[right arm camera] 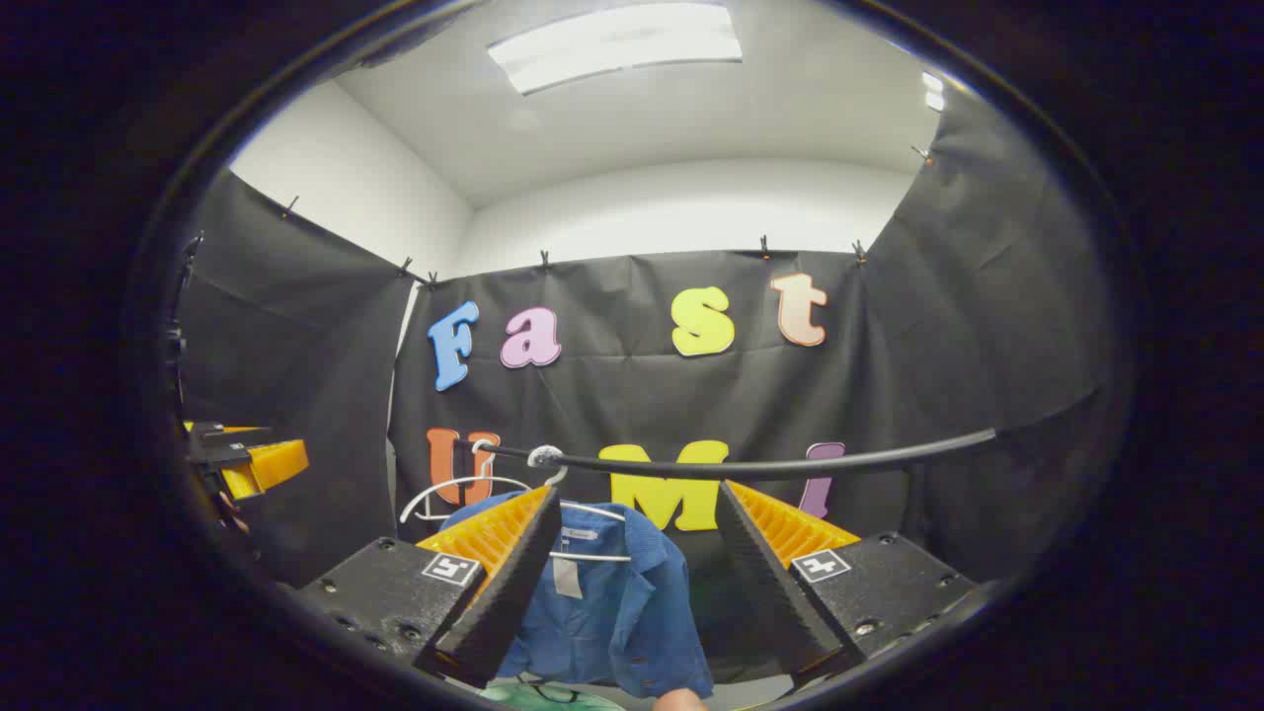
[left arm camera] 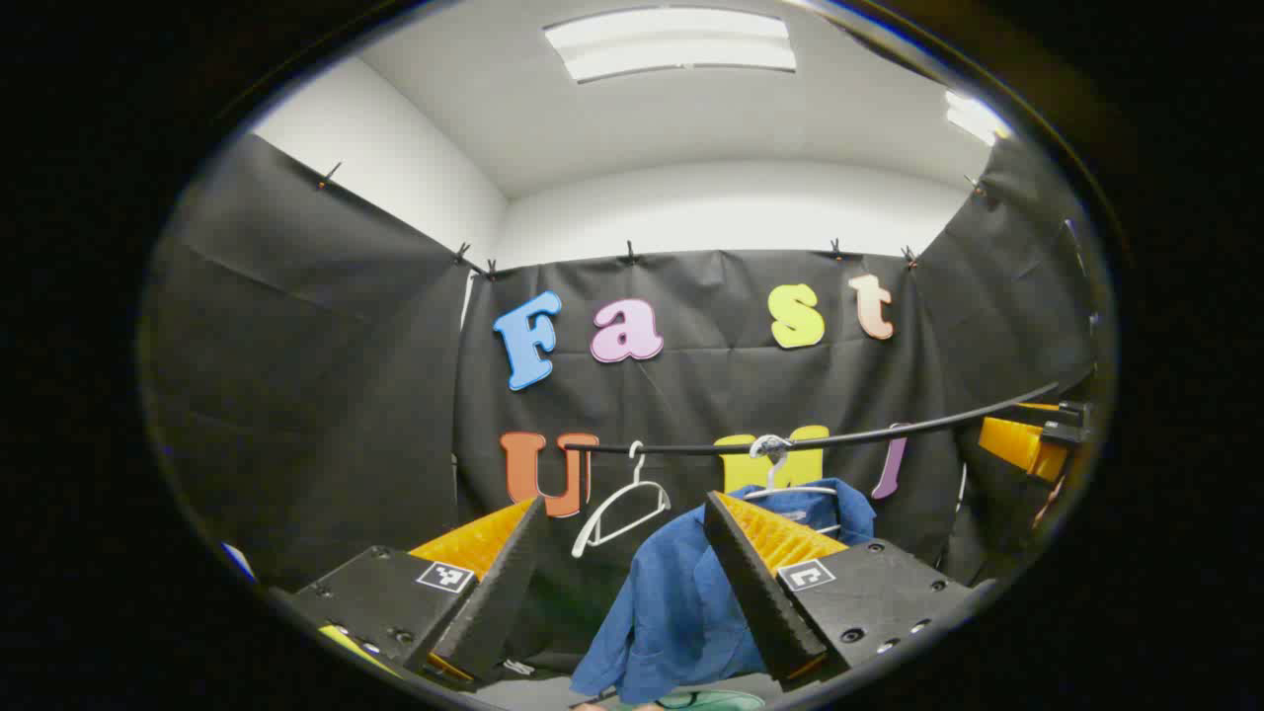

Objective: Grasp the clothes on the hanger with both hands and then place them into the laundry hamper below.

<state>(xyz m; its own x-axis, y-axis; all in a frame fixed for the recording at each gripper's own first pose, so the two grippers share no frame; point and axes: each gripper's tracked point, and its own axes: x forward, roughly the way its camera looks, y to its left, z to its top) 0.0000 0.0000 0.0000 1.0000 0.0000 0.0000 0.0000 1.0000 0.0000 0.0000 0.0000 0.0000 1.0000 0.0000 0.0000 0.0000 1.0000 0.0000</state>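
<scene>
Hanging from a thin black rail that runs across the booth, a blue woven shirt droops in soft folds over a white wire hanger. In the left gripper view its collar sits at the hanger and the cloth falls loosely down and to the left, creased and matte. Beside it on the same rail hangs a second, bare white hanger, tilted, its triangular frame thin and smooth. At the lower edge of that view a sliver of pale green, rounded rim shows beneath the shirt; what it belongs to cannot be told.

The left claw is held level, pointing at the rail, its two wedge-shaped fingers spread wide with ribbed inner faces, released and gripping nothing; the shirt lies beyond the gap, partly behind the right-hand finger. The right claw is likewise spread wide and empty, aimed at the same rail, with the blue shirt and its white neck label seen between and behind the fingers, not touched by them. In the right gripper view the left claw appears far off at the left edge, and the right claw shows at the right edge of the left gripper view.
</scene>
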